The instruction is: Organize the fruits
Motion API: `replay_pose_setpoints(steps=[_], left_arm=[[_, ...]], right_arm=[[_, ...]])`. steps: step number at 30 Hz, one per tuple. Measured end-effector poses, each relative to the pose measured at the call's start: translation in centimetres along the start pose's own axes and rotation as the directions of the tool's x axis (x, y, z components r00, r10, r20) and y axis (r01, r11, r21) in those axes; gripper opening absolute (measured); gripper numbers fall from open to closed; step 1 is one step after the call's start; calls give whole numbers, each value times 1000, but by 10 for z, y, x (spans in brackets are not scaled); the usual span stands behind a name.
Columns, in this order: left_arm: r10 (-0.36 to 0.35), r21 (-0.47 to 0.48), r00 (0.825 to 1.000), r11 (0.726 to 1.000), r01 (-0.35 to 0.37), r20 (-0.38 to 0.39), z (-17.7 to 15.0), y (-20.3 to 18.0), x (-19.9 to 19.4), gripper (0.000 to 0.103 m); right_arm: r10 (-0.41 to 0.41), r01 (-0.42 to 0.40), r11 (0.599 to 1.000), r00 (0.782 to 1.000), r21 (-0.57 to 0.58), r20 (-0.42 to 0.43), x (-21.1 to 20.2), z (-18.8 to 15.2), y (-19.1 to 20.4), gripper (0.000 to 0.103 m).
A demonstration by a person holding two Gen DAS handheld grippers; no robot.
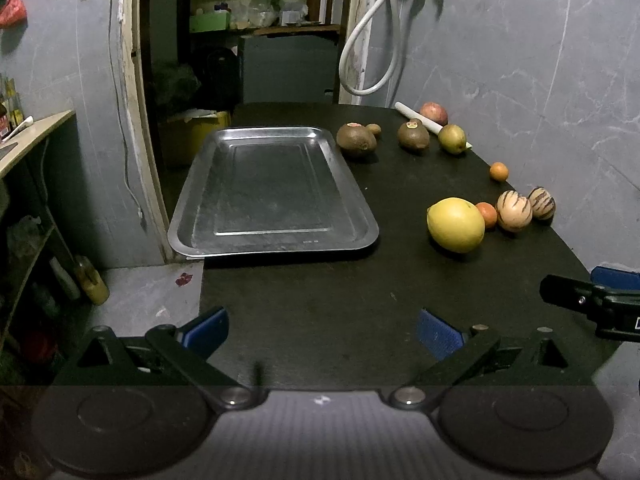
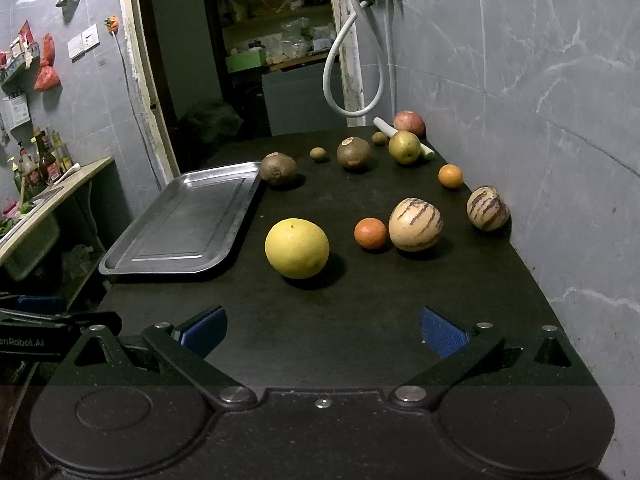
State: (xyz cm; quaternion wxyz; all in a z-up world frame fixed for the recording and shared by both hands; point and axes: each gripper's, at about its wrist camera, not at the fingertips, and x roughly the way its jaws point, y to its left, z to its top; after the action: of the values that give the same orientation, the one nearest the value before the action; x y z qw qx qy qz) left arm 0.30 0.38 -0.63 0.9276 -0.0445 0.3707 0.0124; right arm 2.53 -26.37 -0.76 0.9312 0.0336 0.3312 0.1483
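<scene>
Fruit sits scattered on the black counter [image 2: 360, 312], all of it to the right of the steel tray [image 1: 200, 184], and none on it. Your left gripper [image 1: 322, 330] hangs spread wide over bare counter just in front of the tray, nothing between its blue pads [image 1: 438, 332]. Your right gripper [image 2: 324, 330] is spread wide too and holds nothing, facing the big yellow citrus [image 2: 297, 248] that lies just right of the tray's near corner. Further right of the tray from that citrus, a small orange [image 2: 371, 233] nearly touches a striped melon [image 2: 415, 224]; a second striped melon [image 2: 487, 208] rests by the wall. Beyond the tray's far right corner, one brown kiwi [image 2: 278, 169] sits right at the rim, with another kiwi [image 2: 353, 153], a green pear [image 2: 404, 147] and a red apple [image 2: 409, 123] farther back.
</scene>
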Motion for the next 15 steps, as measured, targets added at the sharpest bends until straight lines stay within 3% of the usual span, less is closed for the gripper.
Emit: replay_pose_setpoints(steps=[15], left_arm=[[-1, -7, 1000, 1000, 1, -22, 4, -1, 6, 102]], right_arm=[[1, -1, 1000, 1000, 12, -11, 7, 1, -4, 102]])
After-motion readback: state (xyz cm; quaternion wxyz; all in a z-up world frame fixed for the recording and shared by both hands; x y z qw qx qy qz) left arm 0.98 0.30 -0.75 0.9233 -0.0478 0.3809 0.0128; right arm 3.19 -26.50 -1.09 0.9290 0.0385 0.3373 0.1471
